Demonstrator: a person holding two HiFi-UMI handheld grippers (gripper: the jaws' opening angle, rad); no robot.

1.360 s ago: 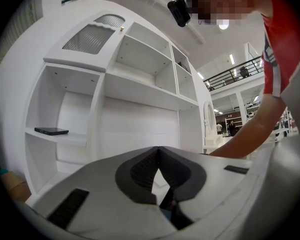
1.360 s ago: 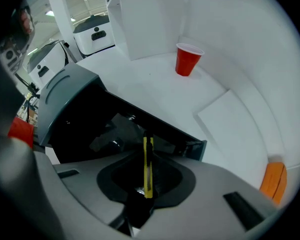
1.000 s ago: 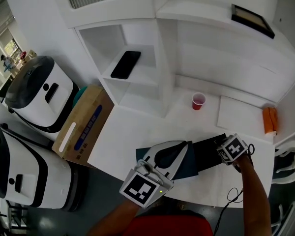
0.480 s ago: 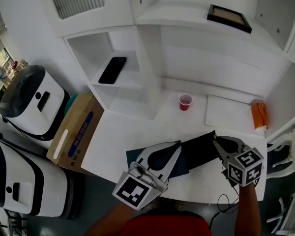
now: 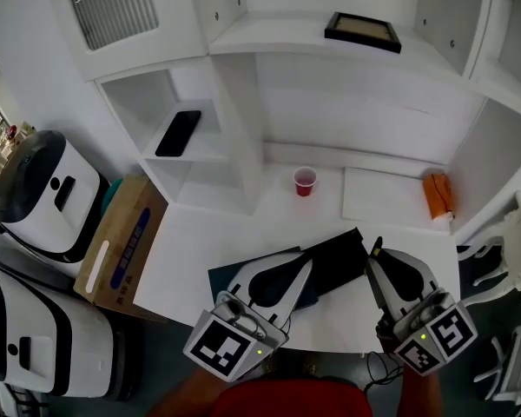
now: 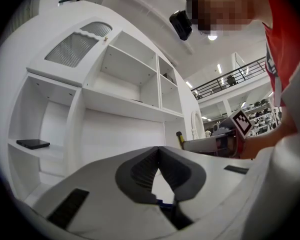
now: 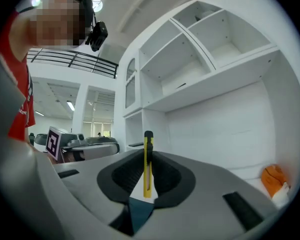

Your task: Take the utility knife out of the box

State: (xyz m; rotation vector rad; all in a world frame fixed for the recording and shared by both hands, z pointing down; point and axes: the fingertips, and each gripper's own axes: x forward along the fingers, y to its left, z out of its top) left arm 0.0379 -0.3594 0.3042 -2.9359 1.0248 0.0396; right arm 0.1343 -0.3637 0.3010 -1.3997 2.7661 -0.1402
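Observation:
A slim yellow utility knife (image 7: 147,164) stands upright between the pads of my right gripper (image 7: 148,152), which is shut on it. In the head view that right gripper (image 5: 379,262) hovers off the right end of the flat dark box (image 5: 340,261), with the knife's dark tip (image 5: 375,248) poking out past the jaws. The box lies open on the white table (image 5: 200,241), its blue part (image 5: 220,278) on the left. My left gripper (image 5: 307,264) is over the box's left half; in its own view the left gripper (image 6: 158,149) has its jaw tips touching, and nothing shows between the pads.
A red cup (image 5: 305,181) and a white sheet (image 5: 384,196) sit behind the box, and an orange object (image 5: 438,195) lies at the right. A phone (image 5: 177,133) rests in a shelf cubby, a framed picture (image 5: 361,29) higher up. A cardboard carton (image 5: 120,243) and white machines (image 5: 39,189) stand left.
My right gripper has risen off the box's right end with the knife and swung up from pointing down to level. The left gripper shifted only slightly over the box.

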